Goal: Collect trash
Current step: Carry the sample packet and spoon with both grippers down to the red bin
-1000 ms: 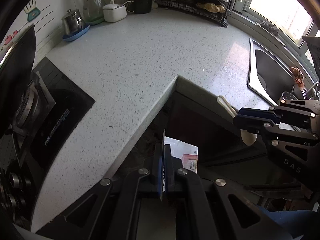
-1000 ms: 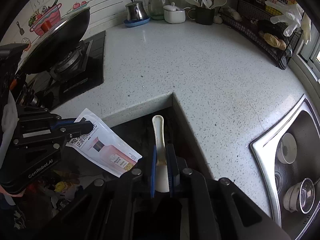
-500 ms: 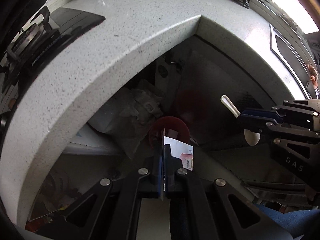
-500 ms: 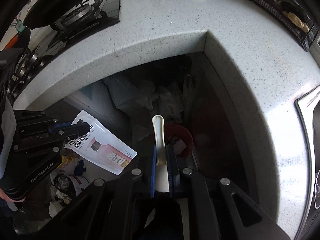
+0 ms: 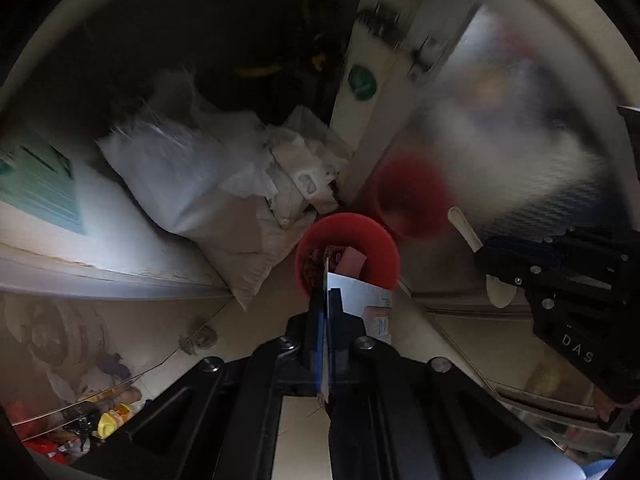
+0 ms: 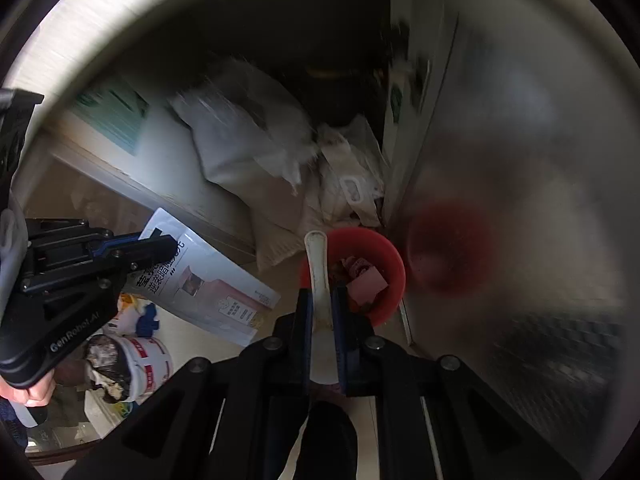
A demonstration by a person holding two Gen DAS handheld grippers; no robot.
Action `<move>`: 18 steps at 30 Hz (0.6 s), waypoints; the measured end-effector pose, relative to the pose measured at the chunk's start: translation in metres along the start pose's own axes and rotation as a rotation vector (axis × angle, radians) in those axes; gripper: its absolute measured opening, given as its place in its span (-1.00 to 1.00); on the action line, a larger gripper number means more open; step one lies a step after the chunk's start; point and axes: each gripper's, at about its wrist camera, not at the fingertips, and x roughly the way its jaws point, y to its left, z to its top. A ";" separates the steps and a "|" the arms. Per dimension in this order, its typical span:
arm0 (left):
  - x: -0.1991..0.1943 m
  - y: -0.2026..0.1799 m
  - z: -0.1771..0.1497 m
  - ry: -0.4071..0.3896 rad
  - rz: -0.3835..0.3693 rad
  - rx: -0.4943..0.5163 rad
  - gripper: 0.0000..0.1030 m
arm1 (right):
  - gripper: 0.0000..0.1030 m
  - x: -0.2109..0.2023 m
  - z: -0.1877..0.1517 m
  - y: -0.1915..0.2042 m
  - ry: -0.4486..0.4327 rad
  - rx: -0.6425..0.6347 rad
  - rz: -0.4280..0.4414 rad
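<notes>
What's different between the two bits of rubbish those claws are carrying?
The leaflet in the left gripper is flat, thin printed paper, pinched at one corner; the spoon in the right gripper is plain off-white, long and rigid, gripped across its handle. Both hang above the red bin, clamped tight.

A home kitchen, seen low at floor level beneath the pale worktop [image 6: 80,20]. A red bin [image 5: 347,254] of scraps stands in the corner where cabinet fronts meet, beside a frosted cabinet door [image 5: 520,140]. Stuffed white sacks [image 5: 192,184] lean in the recess, and a lined paint bucket [image 6: 132,364] sits on beige floor tiles [image 6: 192,344].
</notes>
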 end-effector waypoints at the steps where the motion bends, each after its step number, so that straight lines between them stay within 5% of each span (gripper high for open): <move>1: 0.013 -0.001 0.000 0.002 0.001 0.003 -0.98 | -0.83 0.011 -0.001 -0.005 -0.002 -0.001 -0.006; 13: 0.179 0.007 -0.018 0.048 -0.048 -0.020 -0.98 | -0.83 0.153 -0.032 -0.055 0.024 0.084 -0.036; 18: 0.213 -0.001 -0.019 0.084 -0.100 0.005 -0.98 | -0.83 0.169 -0.042 -0.066 0.029 0.108 -0.039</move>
